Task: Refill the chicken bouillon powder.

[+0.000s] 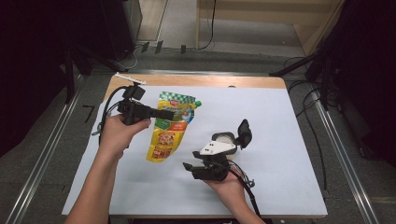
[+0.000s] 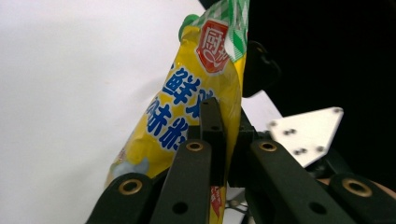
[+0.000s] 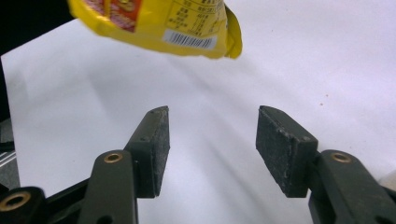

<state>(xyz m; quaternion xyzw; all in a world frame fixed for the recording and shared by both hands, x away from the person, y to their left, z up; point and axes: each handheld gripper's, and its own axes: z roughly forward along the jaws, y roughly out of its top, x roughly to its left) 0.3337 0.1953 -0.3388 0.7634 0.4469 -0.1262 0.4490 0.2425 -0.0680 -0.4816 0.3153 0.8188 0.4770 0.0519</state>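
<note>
A yellow seasoning pouch [image 1: 169, 128] with a green-checked top and green cap hangs tilted above the white table sheet [image 1: 280, 116]. My left gripper [image 1: 169, 113] is shut on the pouch's upper part. In the left gripper view the two black pads of the left gripper [image 2: 224, 123] pinch the pouch [image 2: 187, 102] edge-on. My right gripper [image 1: 190, 161] sits lower right of the pouch, open, with nothing between its pads. In the right gripper view the pouch's bottom edge [image 3: 154, 21], with a barcode, hangs beyond the open right gripper [image 3: 210, 140].
A white round object [image 1: 224, 137] lies on the sheet just behind the right gripper. The sheet covers a wooden table [image 1: 196, 80]. Metal rails [image 1: 343, 154] flank the table, and cables and dark stands lie on the floor beyond it.
</note>
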